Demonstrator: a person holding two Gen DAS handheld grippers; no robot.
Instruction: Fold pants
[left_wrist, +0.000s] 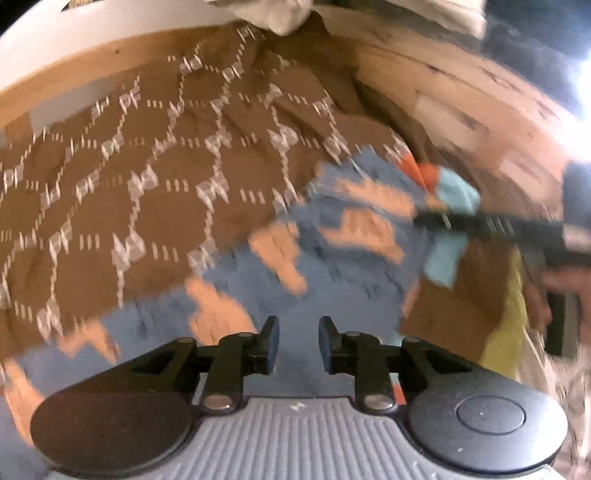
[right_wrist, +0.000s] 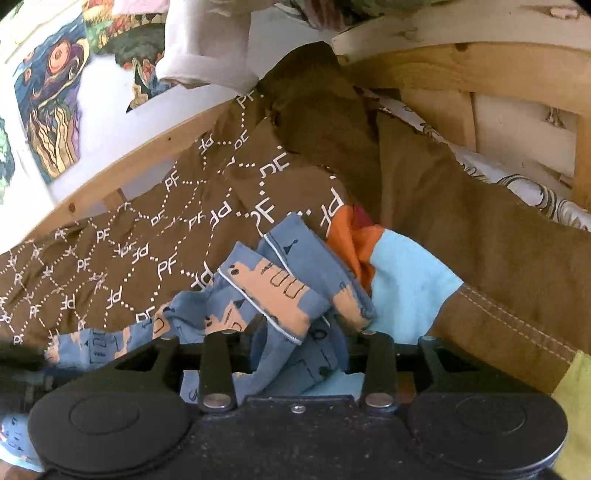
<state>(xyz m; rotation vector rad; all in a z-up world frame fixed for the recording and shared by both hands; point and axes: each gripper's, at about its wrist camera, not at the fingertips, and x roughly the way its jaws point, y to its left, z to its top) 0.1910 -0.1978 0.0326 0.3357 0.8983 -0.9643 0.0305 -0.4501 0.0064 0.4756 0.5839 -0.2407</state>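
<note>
While the right gripper (right_wrist: 295, 343) pinches the blue, peach-printed cotton pants (right_wrist: 273, 295) bunched at its fingers, the left gripper (left_wrist: 298, 345) hovers part-open and empty just above them

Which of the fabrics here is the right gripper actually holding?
The blue pants with peach building print, bunched between the right gripper fingers. The brown PF-patterned cloth lies spread underneath, ungripped; the light-blue and orange patchwork piece sits beside it.

Motion blur is smearing the blue-and-peach patterned pants (left_wrist: 332, 266) in the left wrist view, and white glare is burning at its right edge; the right wrist view is staying sharp, with fisheye curving bending both frames' edges.
</note>
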